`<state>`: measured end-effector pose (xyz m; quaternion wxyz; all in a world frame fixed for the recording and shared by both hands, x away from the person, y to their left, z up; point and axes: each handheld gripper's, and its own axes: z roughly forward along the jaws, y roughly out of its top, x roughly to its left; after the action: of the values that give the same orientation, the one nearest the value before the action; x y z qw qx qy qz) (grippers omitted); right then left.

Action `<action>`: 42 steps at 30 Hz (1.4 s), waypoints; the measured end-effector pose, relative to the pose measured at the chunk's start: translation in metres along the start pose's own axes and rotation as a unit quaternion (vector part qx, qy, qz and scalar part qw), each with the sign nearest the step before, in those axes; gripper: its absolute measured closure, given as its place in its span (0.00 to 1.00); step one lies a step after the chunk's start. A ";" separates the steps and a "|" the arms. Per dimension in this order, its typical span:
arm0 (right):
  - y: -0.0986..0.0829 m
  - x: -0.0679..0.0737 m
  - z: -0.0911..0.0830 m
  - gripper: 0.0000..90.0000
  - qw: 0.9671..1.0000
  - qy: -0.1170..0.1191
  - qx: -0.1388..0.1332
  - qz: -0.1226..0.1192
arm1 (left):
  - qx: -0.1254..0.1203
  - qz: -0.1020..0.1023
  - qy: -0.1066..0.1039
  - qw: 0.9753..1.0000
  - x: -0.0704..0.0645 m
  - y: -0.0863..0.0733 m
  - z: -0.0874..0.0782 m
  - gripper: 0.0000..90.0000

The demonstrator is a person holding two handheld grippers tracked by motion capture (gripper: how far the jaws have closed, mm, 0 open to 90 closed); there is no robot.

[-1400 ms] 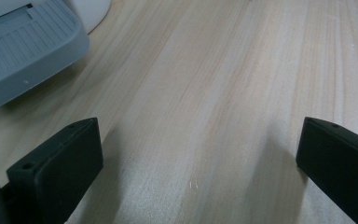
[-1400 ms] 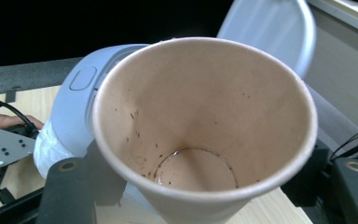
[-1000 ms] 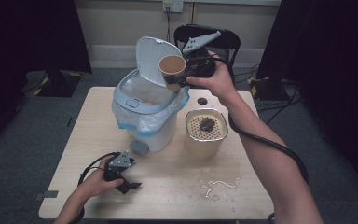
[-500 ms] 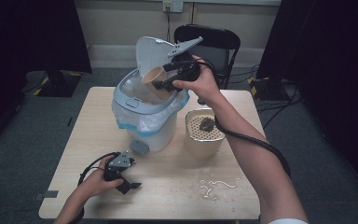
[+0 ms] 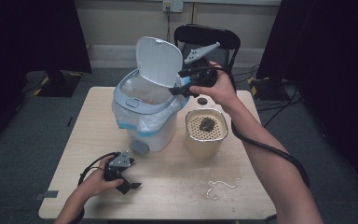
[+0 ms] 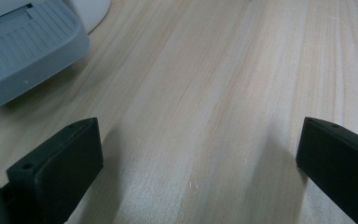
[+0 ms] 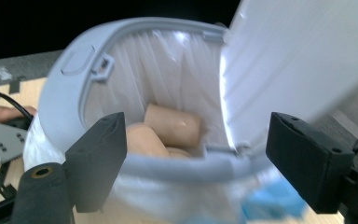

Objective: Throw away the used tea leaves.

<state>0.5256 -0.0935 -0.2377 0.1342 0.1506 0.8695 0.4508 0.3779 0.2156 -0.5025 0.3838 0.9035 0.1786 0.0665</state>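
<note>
A white pedal bin (image 5: 144,122) with a plastic liner stands mid-table, its lid (image 5: 159,61) raised. My right gripper (image 5: 181,88) hovers at the bin's right rim, open and holding nothing. In the right gripper view the open right gripper (image 7: 198,135) frames the inside of the bin, where brown paper cups (image 7: 172,124) lie in the liner. My left gripper (image 5: 125,182) rests on the table in front of the bin, open. Bare wood lies between the jaws of the left gripper (image 6: 196,144) in its own view, and the bin's grey pedal (image 6: 23,51) is at the upper left.
A beige container (image 5: 206,140) with a perforated insert and a dark lump on it stands right of the bin. White scraps (image 5: 221,185) lie near the table's front right. A black chair (image 5: 207,39) stands behind the table.
A second ago my right gripper held a paper cup over the bin and tipped it in. The cup is now gone from the jaws, which stand open. The left gripper has stayed put.
</note>
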 end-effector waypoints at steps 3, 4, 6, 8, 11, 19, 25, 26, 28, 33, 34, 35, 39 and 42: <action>-0.006 -0.004 -0.006 0.22 1.000 -0.006 0.000 0.006 | 0.002 0.000 0.000 1.000 0.000 0.000 0.000 0.00; -0.008 -0.005 -0.008 0.22 1.000 -0.009 0.002 0.007 | 0.002 0.000 0.000 1.000 0.000 0.000 0.000 0.00; -0.011 -0.007 -0.010 0.22 1.000 -0.013 0.006 0.009 | 0.003 0.001 0.001 1.000 0.000 0.000 0.000 0.00; -0.013 -0.008 -0.010 0.23 1.000 -0.017 0.008 0.011 | 0.002 0.000 0.002 1.000 0.000 0.000 0.000 0.00; -0.015 -0.011 -0.009 0.22 1.000 -0.020 0.014 0.013 | 0.003 0.001 0.002 1.000 0.000 0.000 0.000 0.00; -0.008 -0.021 0.000 0.23 0.999 -0.026 -0.003 0.023 | 0.001 0.000 0.000 1.000 0.000 0.000 0.000 0.00; 0.007 -0.019 0.001 0.25 1.000 -0.020 -0.018 0.015 | 0.003 0.000 0.002 1.000 0.000 0.000 0.000 0.00; 0.009 -0.018 0.001 0.24 0.999 -0.022 -0.019 0.015 | -0.002 -0.001 0.000 1.000 0.000 0.000 0.000 0.00; 0.011 -0.017 0.003 0.23 0.999 -0.024 -0.017 0.014 | -0.002 0.000 -0.001 1.000 0.000 0.000 0.000 0.00; 0.012 -0.018 0.002 0.24 0.999 -0.022 -0.028 0.023 | -0.001 0.001 -0.002 1.000 0.000 0.000 0.000 0.00; 0.012 -0.017 0.002 0.24 0.999 -0.021 -0.030 0.022 | -0.001 0.001 -0.003 1.000 0.000 0.000 0.000 0.00; 0.013 -0.017 0.002 0.24 0.999 -0.020 -0.033 0.023 | -0.001 0.001 -0.003 1.000 0.000 0.000 0.000 0.00; 0.014 -0.014 0.003 0.23 0.999 -0.018 -0.041 0.026 | 0.000 0.002 -0.003 1.000 0.001 0.000 0.000 0.00; 0.014 -0.011 0.005 0.22 0.999 -0.011 -0.048 0.023 | -0.001 0.002 -0.002 1.000 0.001 0.000 0.000 0.00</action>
<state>0.5392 -0.0864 -0.2278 0.1408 0.1685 0.8416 0.4934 0.3785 0.2155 -0.5028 0.3852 0.9035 0.1759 0.0654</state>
